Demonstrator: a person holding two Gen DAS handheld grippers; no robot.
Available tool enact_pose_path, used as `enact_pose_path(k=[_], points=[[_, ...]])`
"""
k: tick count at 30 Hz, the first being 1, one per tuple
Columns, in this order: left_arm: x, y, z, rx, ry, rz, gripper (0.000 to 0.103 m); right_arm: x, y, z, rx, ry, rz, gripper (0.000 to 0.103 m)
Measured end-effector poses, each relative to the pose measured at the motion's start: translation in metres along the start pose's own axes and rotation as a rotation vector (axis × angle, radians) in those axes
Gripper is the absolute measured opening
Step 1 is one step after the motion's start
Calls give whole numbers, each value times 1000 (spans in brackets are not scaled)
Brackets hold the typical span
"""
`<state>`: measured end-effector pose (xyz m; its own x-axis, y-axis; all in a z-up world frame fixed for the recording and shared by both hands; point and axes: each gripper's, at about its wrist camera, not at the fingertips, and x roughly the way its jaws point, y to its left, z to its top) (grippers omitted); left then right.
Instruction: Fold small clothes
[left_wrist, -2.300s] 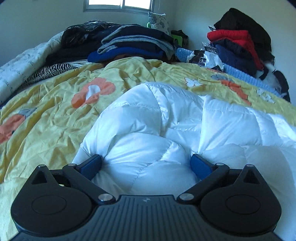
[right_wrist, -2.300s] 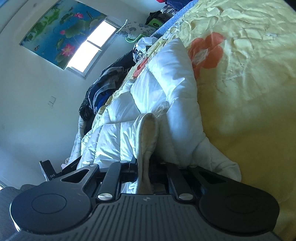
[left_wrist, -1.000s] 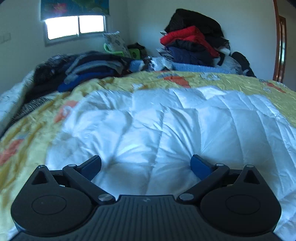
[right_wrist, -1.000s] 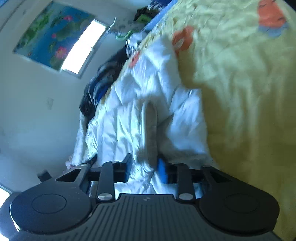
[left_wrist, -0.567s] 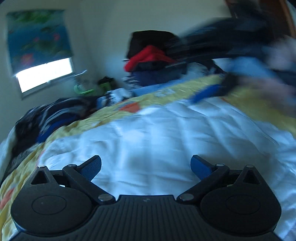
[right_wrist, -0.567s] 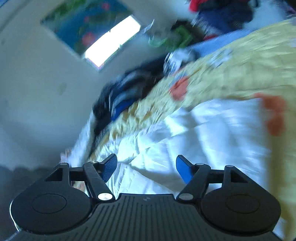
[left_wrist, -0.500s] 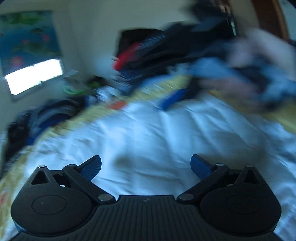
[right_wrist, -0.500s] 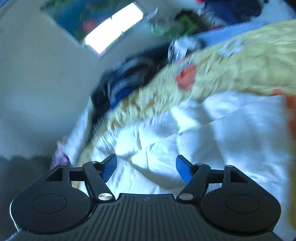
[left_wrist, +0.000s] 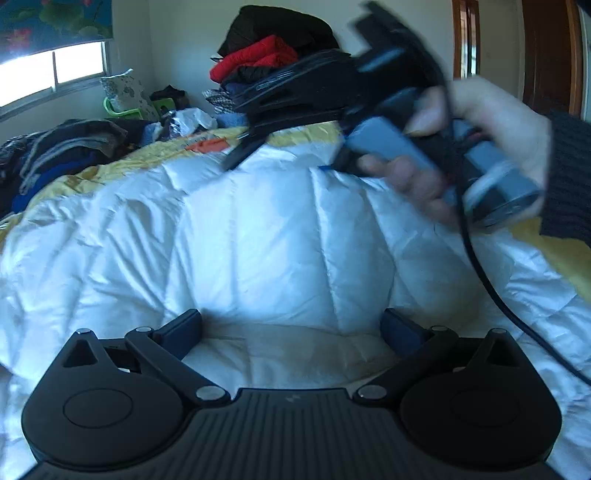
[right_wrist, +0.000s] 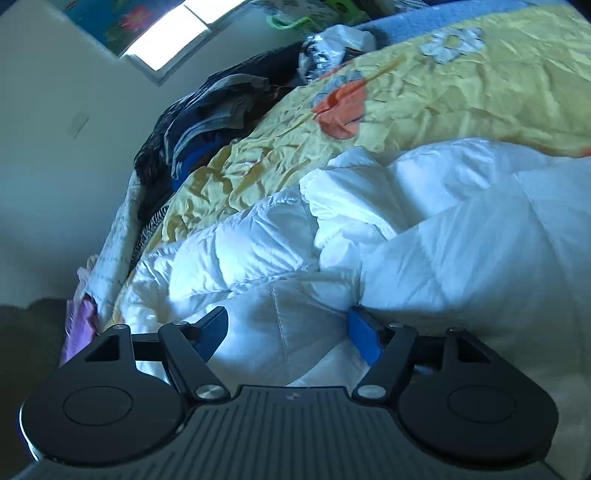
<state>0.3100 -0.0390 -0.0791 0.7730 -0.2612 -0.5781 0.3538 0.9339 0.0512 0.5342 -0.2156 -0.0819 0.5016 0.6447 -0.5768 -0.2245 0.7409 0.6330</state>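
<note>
My left gripper (left_wrist: 291, 328) hangs low over the near part of the white quilted puffer jacket (left_wrist: 258, 240), fingers spread to either side of it. The jacket lies on the yellow flowered bedspread (right_wrist: 461, 88), which extends behind it and to its right. My right gripper (right_wrist: 288, 325), held in my right hand (left_wrist: 491, 147), crosses above the jacket's far right part, its fingers wide over a fold. Behind the bedspread, a pile of dark folded clothes (left_wrist: 66, 147) lies at far left, and a heap of red and dark garments (left_wrist: 273, 55) stands against the back wall.

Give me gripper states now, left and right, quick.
Left gripper: open, holding nothing, over the white puffer jacket.
Right gripper: open, holding nothing, jaws spread over the same jacket.
</note>
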Motion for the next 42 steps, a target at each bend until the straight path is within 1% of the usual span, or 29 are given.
enact_pose_path(k=[1, 2, 3, 4, 5, 6, 7, 8, 10, 11, 13, 14, 16, 17, 19, 21, 24, 26, 27, 28, 29, 30, 31, 33, 35, 37, 38, 40, 42], points=[[-12, 6, 4, -6, -34, -3, 103, -15, 0, -1, 16, -30, 27, 77], [-25, 14, 8, -8, -93, 1, 103, -34, -2, -1, 8, -78, 68, 79], [-35, 24, 14, -8, -147, 20, 103, -50, -3, -2, -14, -123, 90, 83], [-41, 37, 21, -12, -184, 54, 103, -66, -5, -2, -42, -170, 77, 93], [-41, 53, 30, -26, -196, 87, 103, -77, -7, -3, -73, -206, 28, 102], [-36, 72, 39, -59, -189, 110, 103, -85, -10, -3, -104, -223, -25, 103], [-26, 95, 47, -115, -167, 129, 103, -87, -15, -3, -123, -222, -76, 102], [-14, 118, 55, -189, -133, 149, 103, -87, -23, -2, -116, -208, -112, 101], [13, 158, 59, -331, -51, 184, 103, -82, -41, -1, -65, -168, -146, 98], [24, 170, 56, -375, -16, 205, 103, -77, -50, -3, -46, -148, -158, 97], [49, 189, 47, -416, 63, 239, 103, -69, -64, -10, -39, -120, -175, 96], [60, 193, 42, -417, 86, 253, 103, -70, -67, -16, -64, -152, -163, 97], [70, 198, 24, -405, 95, 280, 103, -70, -66, -25, -90, -162, -165, 97], [66, 198, 17, -402, 82, 279, 103, -70, -64, -27, -114, -158, -177, 97], [68, 196, 15, -380, 80, 292, 103, -68, -59, -30, -156, -149, -191, 97], [71, 189, 16, -340, 88, 325, 103, -67, -57, -31, -175, -151, -198, 97], [78, 192, 22, -335, 93, 342, 103, -63, -52, -34, -218, -168, -228, 99], [72, 194, 25, -340, 84, 371, 103, -62, -44, -35, -231, -170, -266, 99], [60, 192, 25, -349, 64, 391, 103, -67, -41, -35, -207, -174, -284, 96], [43, 188, 23, -367, 25, 397, 103, -78, -37, -38, -171, -192, -285, 94], [22, 184, 18, -390, -18, 390, 103, -95, -32, -45, -145, -222, -250, 96], [-1, 177, 11, -411, -60, 369, 103, -112, -27, -56, -143, -248, -210, 96], [-23, 170, 4, -423, -89, 340, 103, -128, -21, -69, -152, -261, -170, 99], [-65, 151, -14, -413, -128, 296, 103, -160, -9, -103, -182, -253, -101, 101], [-98, 129, -35, -367, -159, 254, 103, -186, -3, -139, -195, -233, -77, 102], [-117, 108, -51, -306, -139, 211, 103, -204, -1, -174, -202, -204, -70, 102], [-123, 95, -58, -280, -121, 197, 103, -209, 2, -188, -214, -184, -80, 102], [-130, 73, -71, -248, -74, 148, 103, -215, 14, -216, -269, -168, -119, 102], [-133, 51, -83, -211, -22, 99, 103, -212, 30, -240, -333, -138, -147, 102]])
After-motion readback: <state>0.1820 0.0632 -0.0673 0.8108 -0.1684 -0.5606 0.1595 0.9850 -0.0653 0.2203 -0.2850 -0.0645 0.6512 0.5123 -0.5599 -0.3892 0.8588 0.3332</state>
